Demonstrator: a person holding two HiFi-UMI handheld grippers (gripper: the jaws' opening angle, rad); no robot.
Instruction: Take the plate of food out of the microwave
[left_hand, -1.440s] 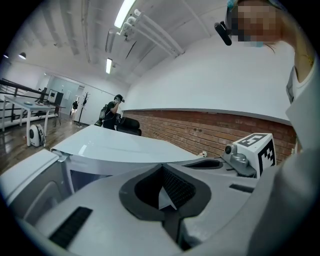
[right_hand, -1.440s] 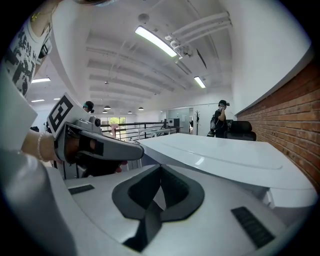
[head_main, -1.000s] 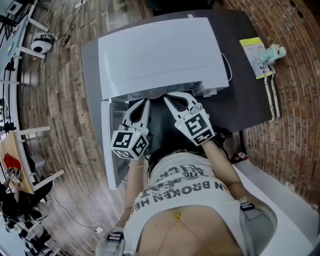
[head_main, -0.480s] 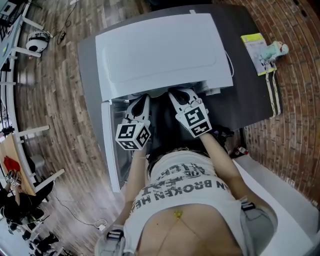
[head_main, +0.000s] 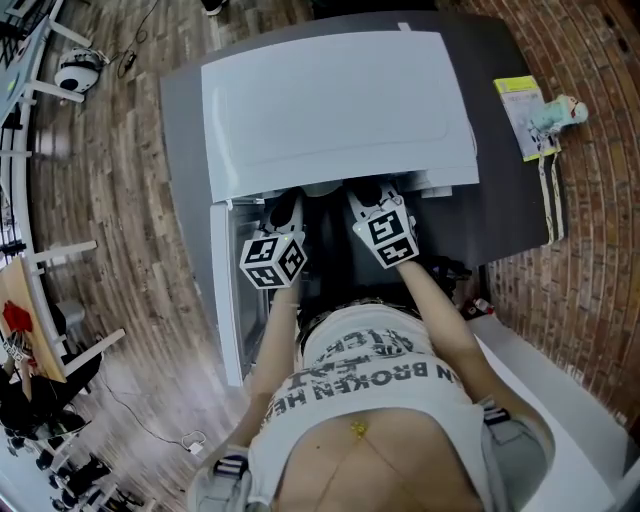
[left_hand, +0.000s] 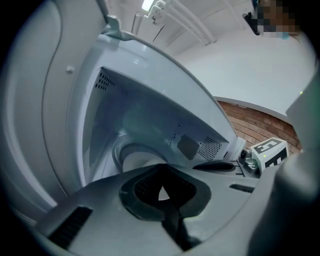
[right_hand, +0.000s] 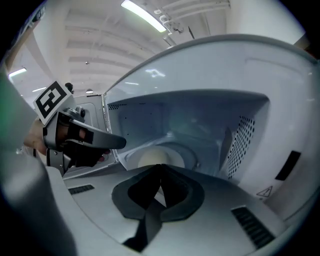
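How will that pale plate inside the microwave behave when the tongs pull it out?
The plate looks smooth and round, so probably stiff yet slippery for the right tongs. It lies flat on the microwave floor, so it likely won't roll, but gripped at one rim it may tilt. What's on it is unclear, so weight is a guess.

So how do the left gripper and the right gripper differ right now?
The left gripper is beside the open door; the right gripper is nearer the vented wall. The left gripper's cube sits closer to the person than the right gripper's cube. Both are shut, empty and aimed into the microwave, short of the plate.
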